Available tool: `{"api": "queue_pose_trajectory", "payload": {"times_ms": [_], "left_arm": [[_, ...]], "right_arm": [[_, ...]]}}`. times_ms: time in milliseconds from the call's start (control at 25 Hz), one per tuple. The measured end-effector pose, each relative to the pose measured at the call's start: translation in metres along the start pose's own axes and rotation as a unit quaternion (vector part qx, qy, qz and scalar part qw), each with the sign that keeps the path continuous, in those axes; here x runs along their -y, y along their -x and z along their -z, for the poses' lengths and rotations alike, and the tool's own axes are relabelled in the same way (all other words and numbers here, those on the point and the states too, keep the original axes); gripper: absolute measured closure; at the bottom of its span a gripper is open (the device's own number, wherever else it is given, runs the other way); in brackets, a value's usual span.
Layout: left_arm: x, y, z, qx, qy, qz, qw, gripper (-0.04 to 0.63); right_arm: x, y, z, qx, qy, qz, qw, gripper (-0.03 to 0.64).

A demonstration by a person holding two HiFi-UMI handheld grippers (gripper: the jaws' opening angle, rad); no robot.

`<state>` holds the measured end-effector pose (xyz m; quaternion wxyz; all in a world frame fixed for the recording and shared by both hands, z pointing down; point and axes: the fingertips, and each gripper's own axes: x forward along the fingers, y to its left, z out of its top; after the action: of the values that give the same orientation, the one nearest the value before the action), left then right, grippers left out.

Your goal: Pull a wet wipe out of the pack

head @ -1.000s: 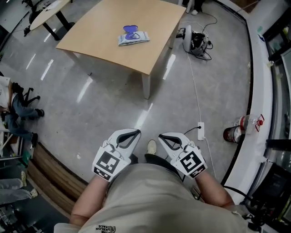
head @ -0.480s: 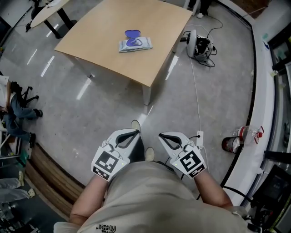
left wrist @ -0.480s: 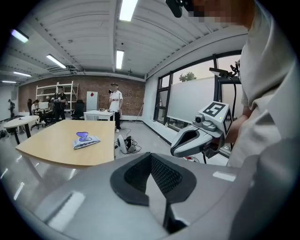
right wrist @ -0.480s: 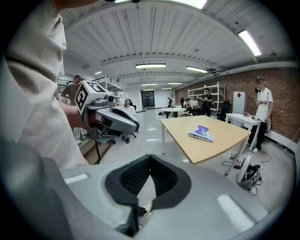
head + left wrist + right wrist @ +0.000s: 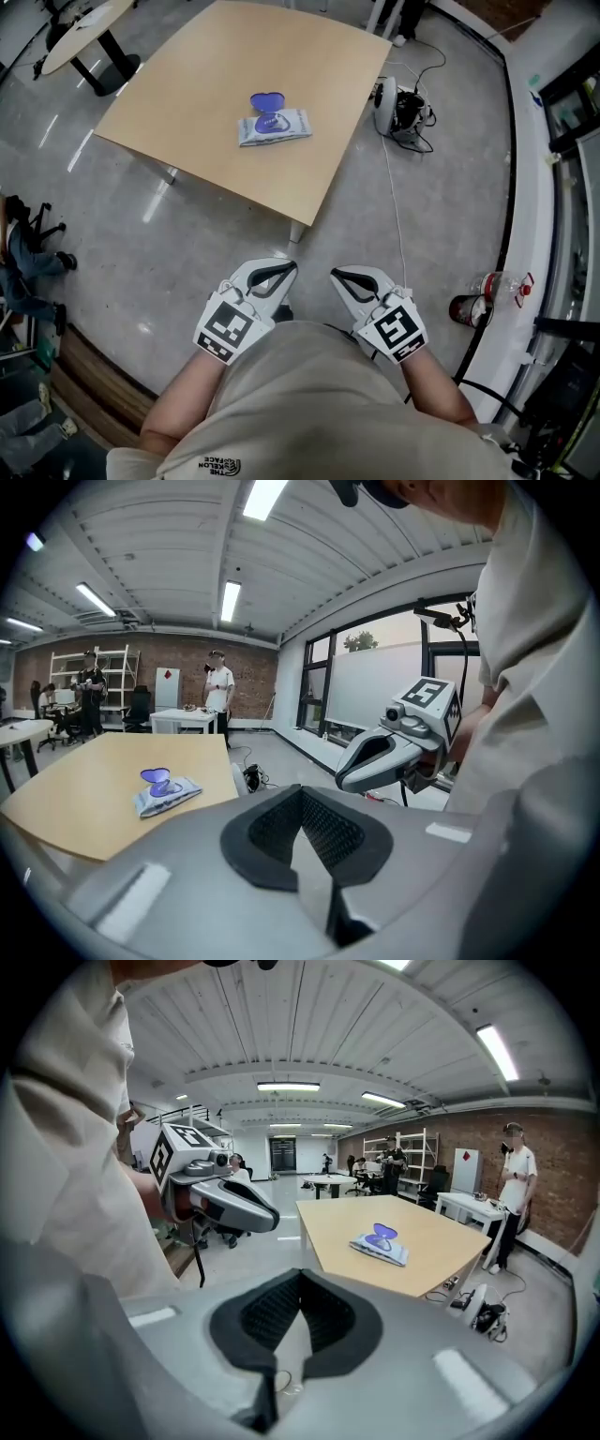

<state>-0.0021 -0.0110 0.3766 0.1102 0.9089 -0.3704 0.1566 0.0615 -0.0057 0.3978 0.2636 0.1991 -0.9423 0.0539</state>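
Table [image 5: 202,66] and wipe pack [image 5: 274,126] seem nearer; left claw [image 5: 292,268], right claw [image 5: 335,274] closed, empty.

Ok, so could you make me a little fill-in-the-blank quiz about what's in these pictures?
1. The wet wipe pack lies on the light wooden table, and its flip lid is coloured ____.
2. The left gripper and the right gripper are held close to the person's body, and their fingers hold ____.
3. Of the two grippers, ____ touches the pack.

Missing words: purple; nothing; neither.
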Motion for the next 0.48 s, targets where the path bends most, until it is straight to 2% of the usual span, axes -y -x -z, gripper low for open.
{"api": "queue_pose_trajectory", "payload": {"times_ms": [200, 480], "left_arm": [[-0.057, -0.005, 0.006, -0.001, -0.005, 0.006, 1.0000, 0.589], [-0.118, -0.026, 0.012, -0.012, 0.012, -0.003, 0.9998, 0.590]], "right_arm": [[0.025, -0.049, -0.022, 0.005, 0.007, 0.012, 1.000, 0.615], [0.065, -0.091, -0.040, -0.003, 0.010, 0.010, 1.000, 0.615]]}}
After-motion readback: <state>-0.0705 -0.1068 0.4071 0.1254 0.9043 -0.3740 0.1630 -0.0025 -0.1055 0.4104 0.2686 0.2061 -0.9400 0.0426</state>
